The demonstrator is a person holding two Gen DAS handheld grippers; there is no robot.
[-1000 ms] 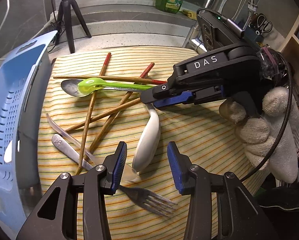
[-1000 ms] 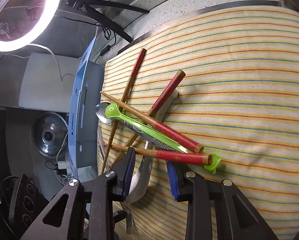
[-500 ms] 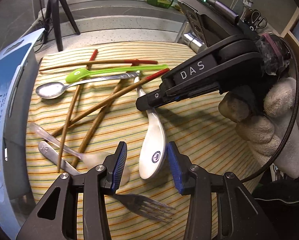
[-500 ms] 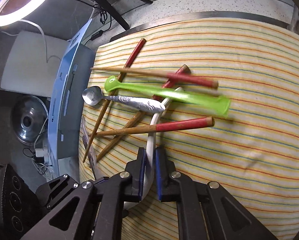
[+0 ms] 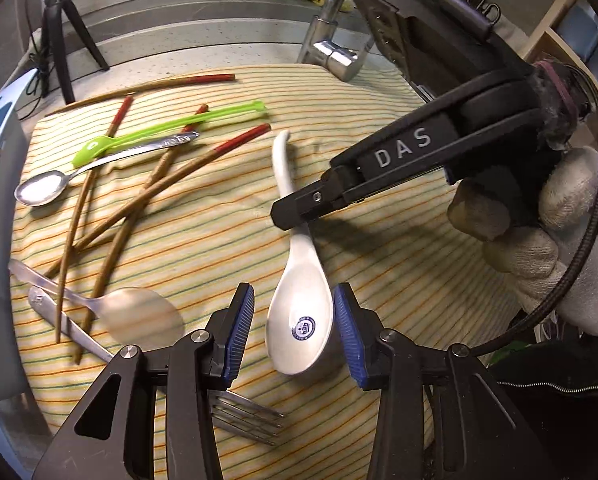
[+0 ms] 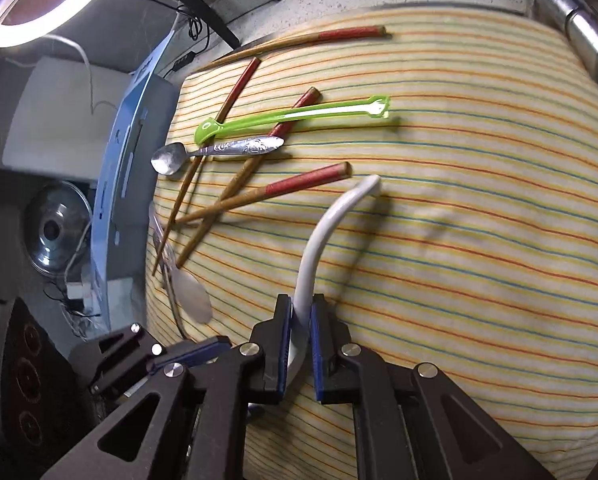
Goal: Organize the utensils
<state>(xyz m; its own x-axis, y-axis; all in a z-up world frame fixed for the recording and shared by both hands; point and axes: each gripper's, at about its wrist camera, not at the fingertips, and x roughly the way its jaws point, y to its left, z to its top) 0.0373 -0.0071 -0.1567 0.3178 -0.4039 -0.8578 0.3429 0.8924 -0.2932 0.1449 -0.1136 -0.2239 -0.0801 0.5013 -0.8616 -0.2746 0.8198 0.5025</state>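
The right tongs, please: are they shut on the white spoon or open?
Shut on it: the right tongs clamp both pads against the white spoon handle.

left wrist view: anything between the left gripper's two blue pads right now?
Yes: the bowl of the white ceramic spoon lies between the left gripper pads, untouched. The right gripper pinches its handle.
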